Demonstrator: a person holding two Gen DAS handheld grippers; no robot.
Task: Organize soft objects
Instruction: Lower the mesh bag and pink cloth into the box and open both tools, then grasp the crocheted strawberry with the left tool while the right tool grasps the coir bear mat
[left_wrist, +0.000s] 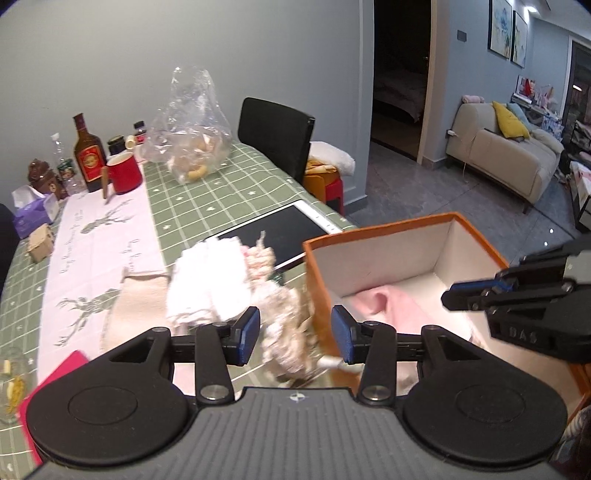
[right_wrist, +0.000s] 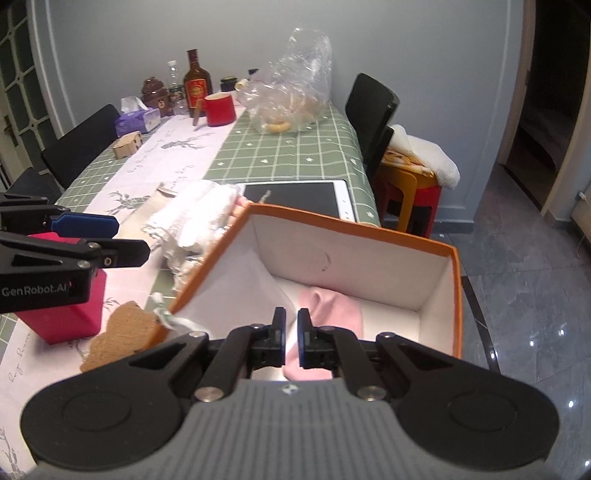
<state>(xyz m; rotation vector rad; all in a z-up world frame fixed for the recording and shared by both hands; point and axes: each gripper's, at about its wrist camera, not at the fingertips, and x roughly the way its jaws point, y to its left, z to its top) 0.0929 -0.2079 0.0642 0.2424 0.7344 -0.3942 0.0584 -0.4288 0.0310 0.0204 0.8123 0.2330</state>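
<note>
One soft pink cloth (right_wrist: 332, 306) lies inside our orange cardboard box (right_wrist: 458, 295); white and fluffy cloths (left_wrist: 207, 280) wait on the desk (left_wrist: 221, 192) at its nine o'clock. Left tongs (left_wrist: 295, 332) released, right tongs (right_wrist: 291, 332) nearly clenched, empty.

From my seat I can read only two markings. In the right wrist view the side of the left tool (right_wrist: 110, 240) carries white lettering, "GenRobot.AI", with the last letter cut at the edge of its black body. In the left wrist view the right tool (left_wrist: 465, 295) shows embossed letters that look like "DAS" on its black housing. The liquor bottle (right_wrist: 197, 84) has a red and gold label, the white table runner (left_wrist: 96, 254) has script, and the orange box (right_wrist: 325, 258) has a faint round stamp; all are too small or blurred to read.
</note>
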